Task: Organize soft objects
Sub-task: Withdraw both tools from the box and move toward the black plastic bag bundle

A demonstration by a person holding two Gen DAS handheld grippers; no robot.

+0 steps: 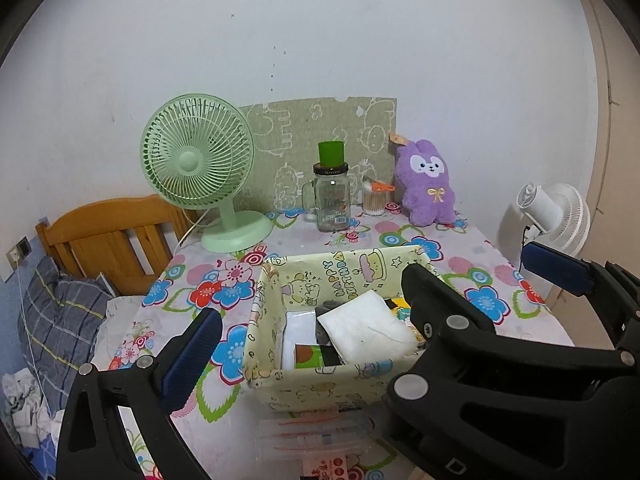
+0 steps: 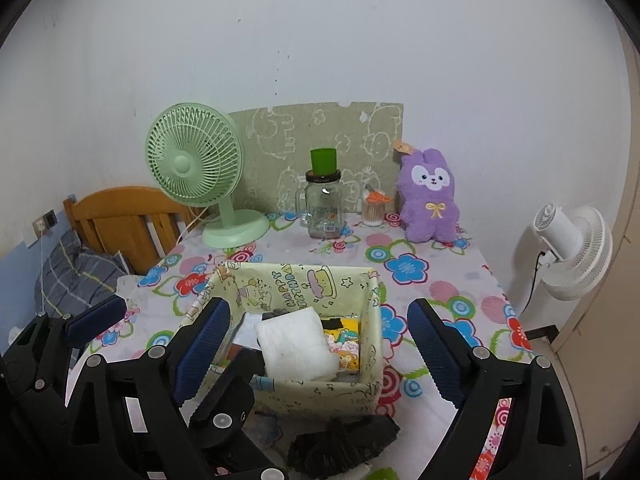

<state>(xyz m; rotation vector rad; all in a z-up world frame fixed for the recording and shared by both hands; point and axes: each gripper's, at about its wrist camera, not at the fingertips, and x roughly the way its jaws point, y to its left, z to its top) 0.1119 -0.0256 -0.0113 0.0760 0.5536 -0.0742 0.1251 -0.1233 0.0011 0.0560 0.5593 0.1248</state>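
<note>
A cream cartoon-print fabric box point(image 1: 320, 390) point(image 2: 320, 396) stands on the flowered table. In it lie a folded white cloth point(image 1: 368, 332) point(image 2: 296, 344) and some small packets. My left gripper point(image 1: 316, 316) hovers open above the box's near side, nothing between its fingers. My right gripper point(image 2: 320, 312) is open too, its blue pads point(image 2: 204, 352) either side of the box with nothing gripped. The two grippers sit close side by side, and each view shows a blue pad point(image 1: 556, 268) point(image 2: 96, 318) of the other. A purple plush bunny point(image 1: 426, 184) point(image 2: 430, 196) sits upright at the back right.
A crumpled black item point(image 2: 344, 440) and a clear plastic case point(image 1: 316, 432) lie in front of the box. At the back stand a green fan point(image 1: 200, 160), a glass mug under a green cup point(image 1: 332, 200) and a swab jar point(image 1: 374, 200). A bed is left, a white fan point(image 2: 568, 248) right.
</note>
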